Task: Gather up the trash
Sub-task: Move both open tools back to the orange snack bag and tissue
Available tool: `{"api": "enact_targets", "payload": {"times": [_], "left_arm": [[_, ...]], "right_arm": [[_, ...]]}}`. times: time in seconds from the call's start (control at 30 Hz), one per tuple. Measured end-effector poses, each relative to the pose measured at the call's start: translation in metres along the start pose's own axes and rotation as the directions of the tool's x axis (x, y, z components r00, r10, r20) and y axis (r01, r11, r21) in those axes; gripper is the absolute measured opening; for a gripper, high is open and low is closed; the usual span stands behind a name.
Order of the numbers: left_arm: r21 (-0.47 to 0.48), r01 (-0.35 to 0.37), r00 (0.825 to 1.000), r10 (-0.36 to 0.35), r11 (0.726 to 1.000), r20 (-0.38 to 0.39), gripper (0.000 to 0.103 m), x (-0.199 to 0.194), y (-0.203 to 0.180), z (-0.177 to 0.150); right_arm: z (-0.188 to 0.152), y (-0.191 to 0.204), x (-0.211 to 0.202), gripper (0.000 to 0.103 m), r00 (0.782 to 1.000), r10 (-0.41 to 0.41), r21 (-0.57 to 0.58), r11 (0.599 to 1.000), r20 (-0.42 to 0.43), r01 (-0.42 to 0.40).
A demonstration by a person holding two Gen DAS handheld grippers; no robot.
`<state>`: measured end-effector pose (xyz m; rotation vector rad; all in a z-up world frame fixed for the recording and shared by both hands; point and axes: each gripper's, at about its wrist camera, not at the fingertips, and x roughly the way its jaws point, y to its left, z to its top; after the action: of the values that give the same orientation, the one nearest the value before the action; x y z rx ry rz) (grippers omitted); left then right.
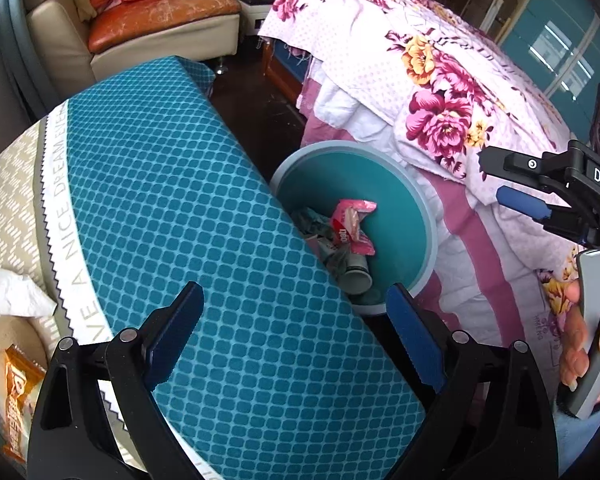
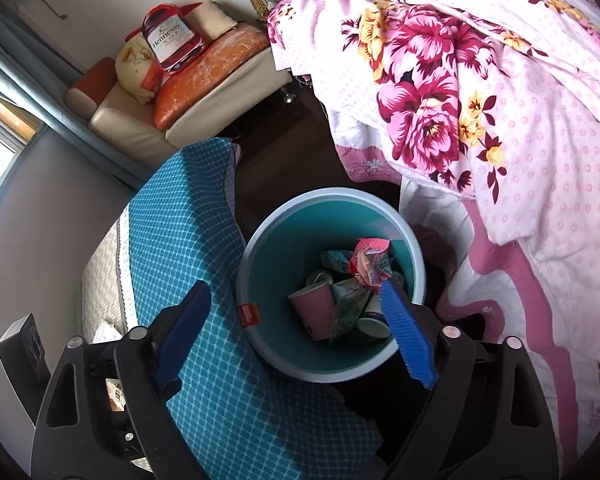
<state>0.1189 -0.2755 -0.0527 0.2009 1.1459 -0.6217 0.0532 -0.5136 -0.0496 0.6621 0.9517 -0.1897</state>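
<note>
Below the spread, empty right gripper (image 2: 300, 328), a pink paper cup (image 2: 315, 307) shows; left gripper (image 1: 296, 336) likewise spread, empty.

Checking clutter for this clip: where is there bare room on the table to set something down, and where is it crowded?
The teal checked stretch of the tablecloth is bare, from its lettered band to the edge beside the bin. The beige strip beyond that band is crowded at the near end: a crumpled tissue and an orange snack wrapper lie there. The bin holds cups and wrappers.
</note>
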Motion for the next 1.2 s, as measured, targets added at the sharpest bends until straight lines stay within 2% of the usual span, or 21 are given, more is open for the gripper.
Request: {"api": "enact_targets", "payload": {"times": [0.33, 0.7, 0.87, 1.03, 1.2], "left_arm": [[-0.061, -0.042, 0.999, 0.043, 0.997, 0.012, 0.093, -0.032, 0.049, -0.031], [-0.170, -0.117, 0.992, 0.125, 0.978, 0.034, 0.093, -0.083, 0.135, -0.083], [-0.229, -0.130, 0.988, 0.147, 0.965, 0.055, 0.093, -0.104, 0.174, -0.104], [-0.272, -0.141, 0.985, 0.161, 0.952, 0.054, 0.093, -0.111, 0.205, -0.126], [-0.268, -0.136, 0.988, 0.151, 0.954, 0.038, 0.093, -0.107, 0.218, -0.141]], "right_arm": [[-0.022, 0.041, 0.000, 0.084, 0.998, 0.013, -0.053, 0.998, -0.061, -0.017], [-0.061, 0.102, 0.019, 0.085, 0.986, 0.039, -0.151, 0.986, -0.162, -0.064], [-0.080, 0.130, 0.026, 0.085, 0.980, 0.040, -0.206, 0.975, -0.193, -0.080], [-0.095, 0.153, 0.031, 0.085, 0.973, 0.027, -0.247, 0.965, -0.229, -0.085], [-0.109, 0.171, 0.036, 0.085, 0.967, 0.019, -0.277, 0.956, -0.256, -0.092]]}}
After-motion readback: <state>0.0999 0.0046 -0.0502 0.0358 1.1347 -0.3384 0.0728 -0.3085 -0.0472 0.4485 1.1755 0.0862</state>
